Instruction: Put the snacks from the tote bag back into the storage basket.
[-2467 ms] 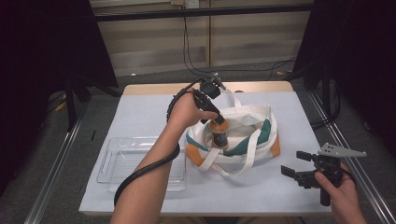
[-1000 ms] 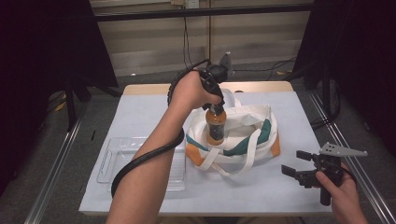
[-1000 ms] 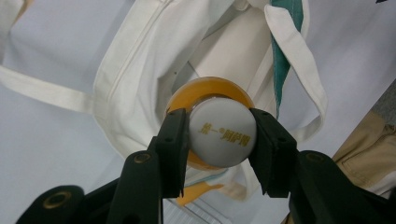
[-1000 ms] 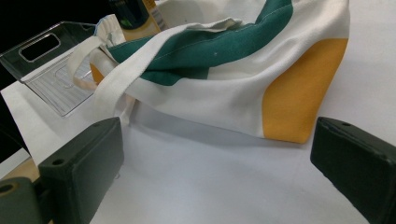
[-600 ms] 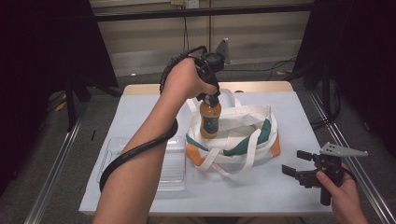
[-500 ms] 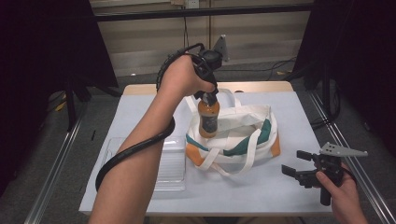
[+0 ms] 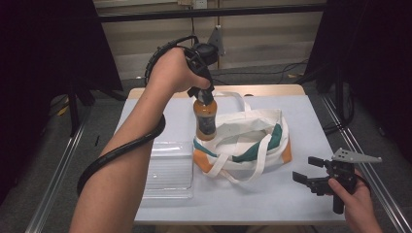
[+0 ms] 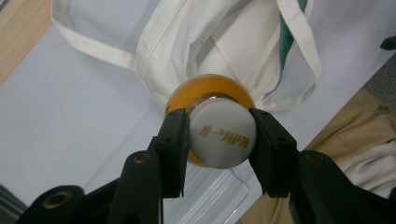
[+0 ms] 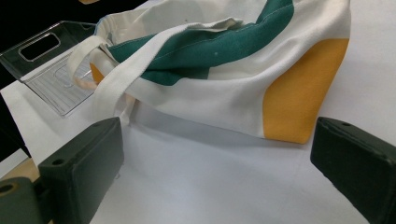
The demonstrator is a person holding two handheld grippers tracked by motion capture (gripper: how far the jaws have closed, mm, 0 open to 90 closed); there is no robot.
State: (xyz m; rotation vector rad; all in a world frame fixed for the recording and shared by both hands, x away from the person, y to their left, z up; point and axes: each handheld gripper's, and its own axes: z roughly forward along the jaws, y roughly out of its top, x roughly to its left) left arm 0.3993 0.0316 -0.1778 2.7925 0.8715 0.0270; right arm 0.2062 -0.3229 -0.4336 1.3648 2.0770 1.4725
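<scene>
Table (image 7: pixel 301 121): pale, matte top; its near edge is cut off below the person's forearms.

Tote bag (image 7: pixel 252 141): soft cream canvas with a green band and orange corners, slumped at the table's centre, loose straps trailing toward the near edge. Its inside cannot be made out.

Clear plastic tray (image 7: pixel 167 167): rigid, ribbed floor, lying flat just left of the tote bag, partly hidden by the left forearm.

Left gripper (image 7: pixel 201 94): held high above the tote bag on a raised, bent arm and pointing down; jaws clamped on the white cap of the bottle (image 7: pixel 205 119). The bottle, amber with a dark label, hangs upright above the bag's left end; whether its base has cleared the bag cannot be told.

Right gripper (image 7: pixel 306 170): resting low, right of the tote bag near the table's front edge, jaws spread wide with nothing between them.
</scene>
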